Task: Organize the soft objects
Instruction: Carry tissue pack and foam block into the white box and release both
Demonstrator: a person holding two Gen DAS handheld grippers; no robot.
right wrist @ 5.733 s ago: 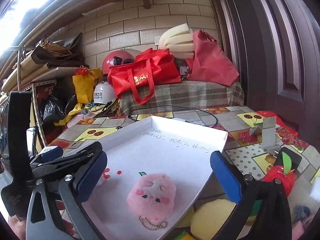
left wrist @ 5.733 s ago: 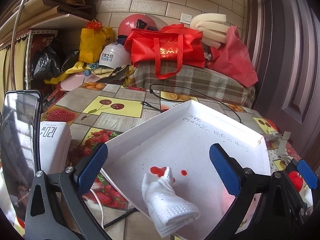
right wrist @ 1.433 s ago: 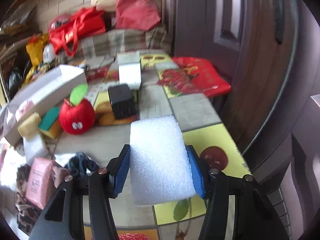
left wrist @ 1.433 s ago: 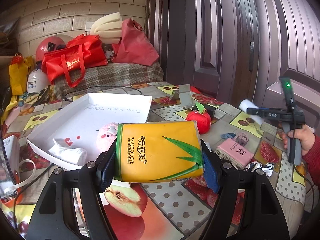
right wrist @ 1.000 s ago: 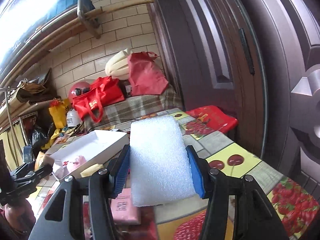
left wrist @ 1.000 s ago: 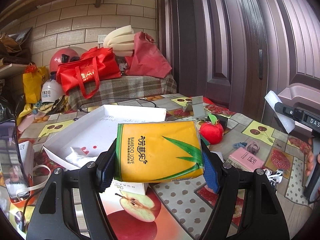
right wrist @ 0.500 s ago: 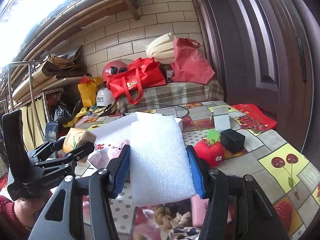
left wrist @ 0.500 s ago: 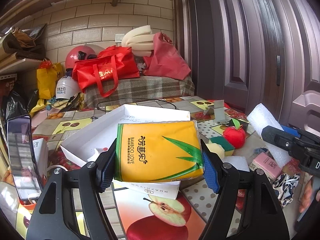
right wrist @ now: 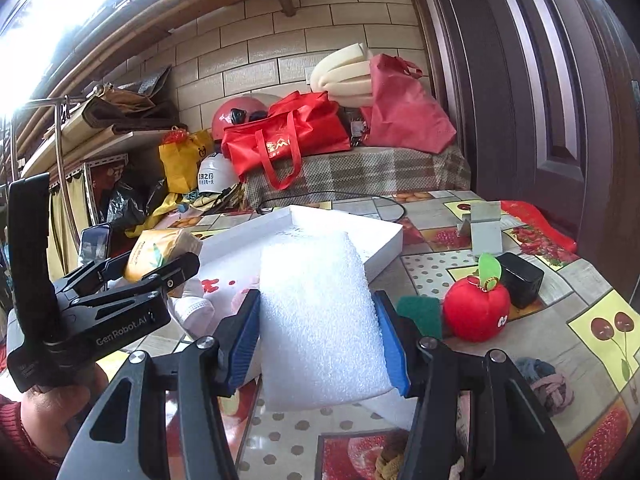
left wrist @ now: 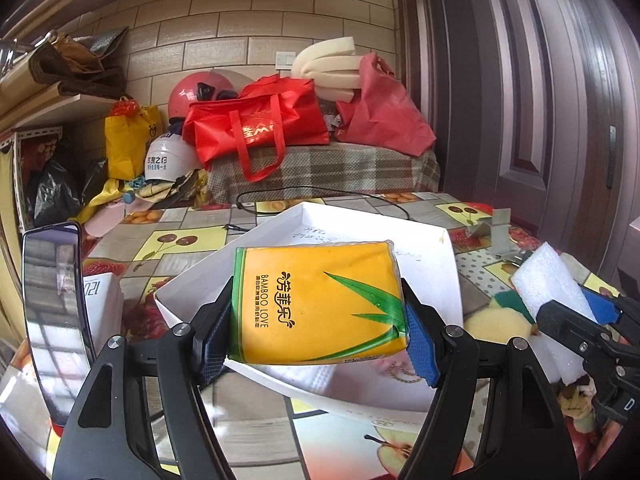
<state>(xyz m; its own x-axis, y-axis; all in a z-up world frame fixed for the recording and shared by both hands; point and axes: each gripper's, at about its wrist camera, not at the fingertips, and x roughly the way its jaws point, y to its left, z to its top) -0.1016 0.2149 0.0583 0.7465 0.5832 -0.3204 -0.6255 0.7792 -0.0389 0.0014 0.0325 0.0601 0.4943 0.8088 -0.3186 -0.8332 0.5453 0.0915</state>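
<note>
The left gripper (left wrist: 318, 332) was clamped on a yellow tissue pack (left wrist: 318, 300); the pack sat squarely between the blue pads (left wrist: 418, 350), its printed face toward the camera, held in the air over the near edge of the white tray (left wrist: 436, 264); the right gripper (right wrist: 318, 338) pinched a white foam block (right wrist: 320, 328) by its two long sides, the block standing up well beyond the fingertips, just off the tray's near right side; a white sock (right wrist: 192, 310) lay inside the tray; a red plush apple (right wrist: 476, 310) and a green scouring pad (right wrist: 422, 314) rested on the fruit-print tablecloth (right wrist: 560, 292), right of the foam.
</note>
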